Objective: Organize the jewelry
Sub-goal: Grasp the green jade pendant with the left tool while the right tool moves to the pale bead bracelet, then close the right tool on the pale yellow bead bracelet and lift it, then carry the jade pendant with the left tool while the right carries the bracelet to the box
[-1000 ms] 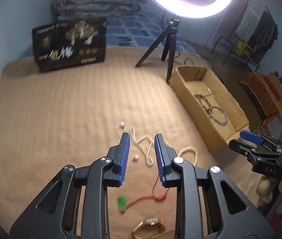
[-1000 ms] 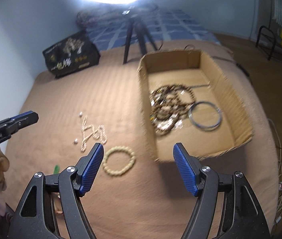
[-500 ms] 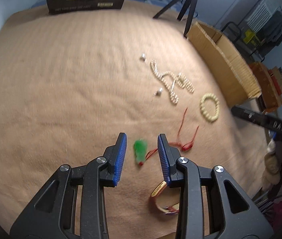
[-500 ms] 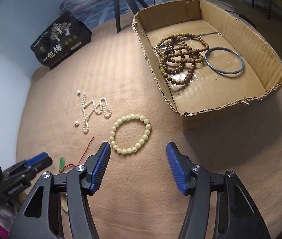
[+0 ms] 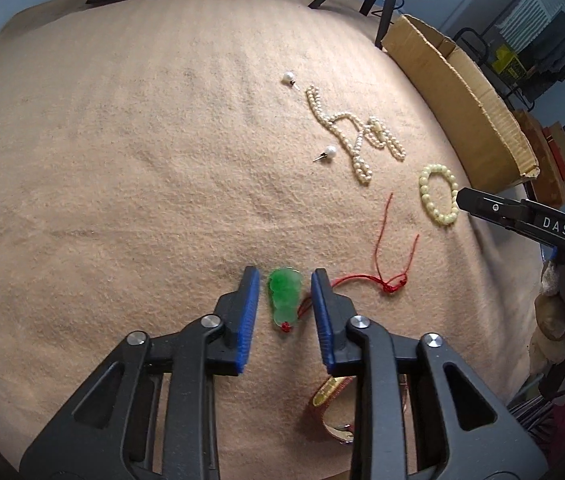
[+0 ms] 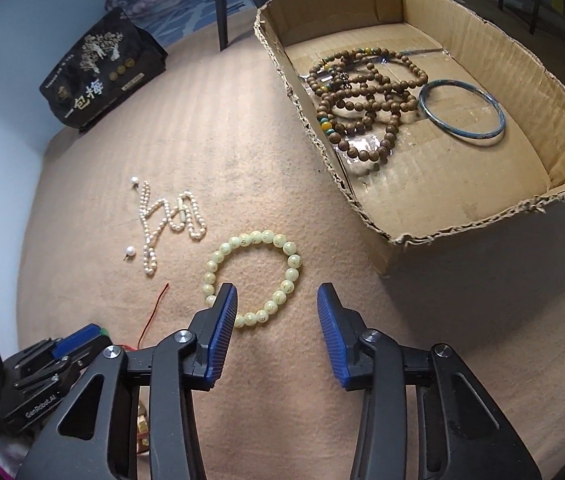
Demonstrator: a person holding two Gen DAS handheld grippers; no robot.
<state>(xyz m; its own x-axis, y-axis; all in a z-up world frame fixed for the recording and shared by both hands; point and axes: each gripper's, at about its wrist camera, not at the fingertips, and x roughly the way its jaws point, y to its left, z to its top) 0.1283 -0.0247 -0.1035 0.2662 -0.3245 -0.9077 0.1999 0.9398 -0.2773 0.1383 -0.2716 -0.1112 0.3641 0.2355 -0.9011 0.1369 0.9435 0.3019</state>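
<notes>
Left gripper [image 5: 285, 280] fingers sit apart either side of the green pendant [image 5: 284, 297], not touching. Right gripper [image 6: 277, 295] is spread wide over the pale bead bracelet [image 6: 253, 278]. Cardboard box [image 6: 482, 216] beyond the bracelet holds wooden beads [image 6: 362, 92].

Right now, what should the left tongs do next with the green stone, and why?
Probably close gently. The left tongs are open, with the green pendant lying on the blanket between the two blue pads, seemingly untouched. Its red cord trails off to the right, so lifting slowly afterwards seems wise.
</notes>
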